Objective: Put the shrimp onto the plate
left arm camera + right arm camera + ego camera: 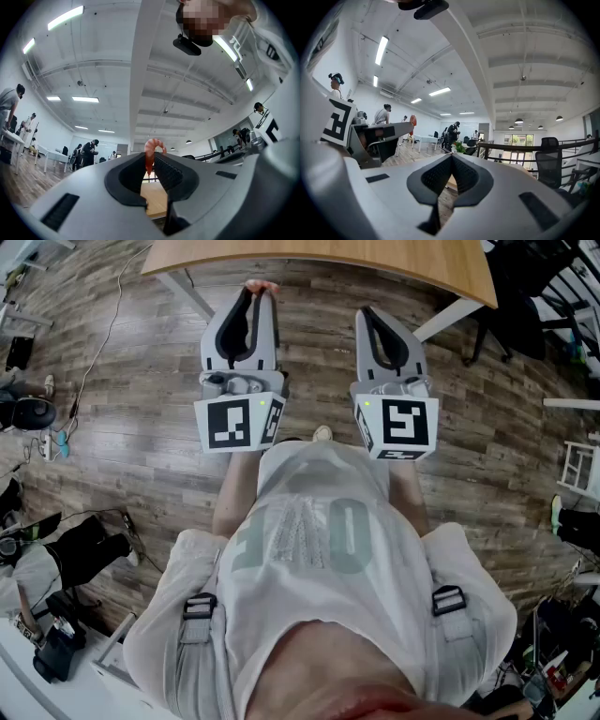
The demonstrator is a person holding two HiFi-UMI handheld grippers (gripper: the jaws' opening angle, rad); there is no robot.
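Left gripper (150,157) pinches shrimp (154,143) by its thin end; we judge it light, soft, slippery, mid-body grip safer; right gripper (451,157) closed, empty

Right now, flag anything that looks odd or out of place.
The left hand-held gripper pinches the shrimp at its tips, aimed at the ceiling, and no plate shows in any view. The right hand-held gripper is shut and empty.

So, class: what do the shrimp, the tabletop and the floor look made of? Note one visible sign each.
Shrimp: probably a plastic or rubber model; smooth, evenly orange-pink, though it could be real.
Tabletop: wood or wood-look laminate; light, even grain, matte.
Floor: wood-look planks, grey-brown, streaky grain; real wood or vinyl can't be told.
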